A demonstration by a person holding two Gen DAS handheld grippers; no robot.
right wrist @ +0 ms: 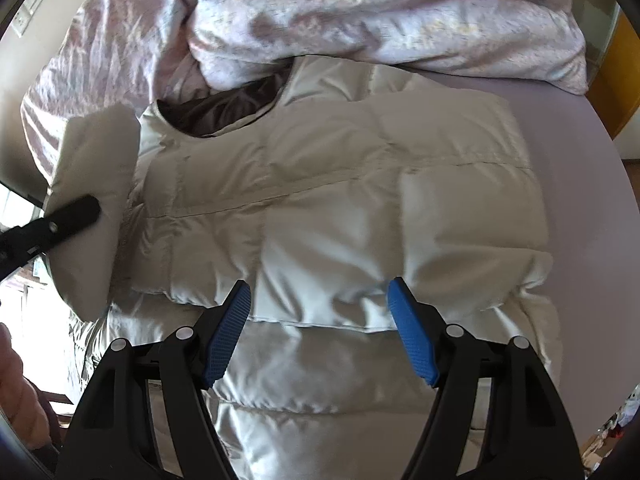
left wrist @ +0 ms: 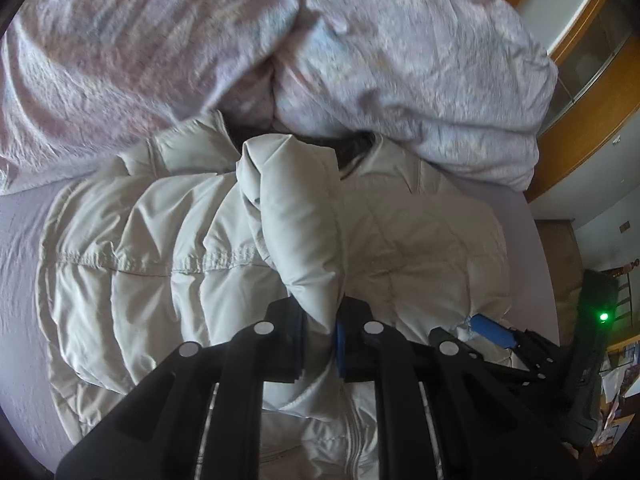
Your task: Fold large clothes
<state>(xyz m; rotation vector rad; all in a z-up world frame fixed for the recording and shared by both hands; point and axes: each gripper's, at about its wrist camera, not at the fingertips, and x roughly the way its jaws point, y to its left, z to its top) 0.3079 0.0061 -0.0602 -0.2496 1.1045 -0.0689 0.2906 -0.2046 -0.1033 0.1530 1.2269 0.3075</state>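
no words, labels, brand marks or numbers can be read in either view (the fisheye blur does not help). the puffer jacket (right wrist: 320, 208), the bedding (left wrist: 160, 40) and the tongs carry no print that shows.

A pale quilted jacket (right wrist: 340, 208) lies flat on the bed (right wrist: 600, 184). Right tongs (right wrist: 320, 320) hang spread above its lower half, pinching nothing. Left tongs (right wrist: 80, 210) clamp its sleeve (right wrist: 96, 184) at the jacket's left edge. A crumpled duvet (right wrist: 360, 16) lies beyond the collar.
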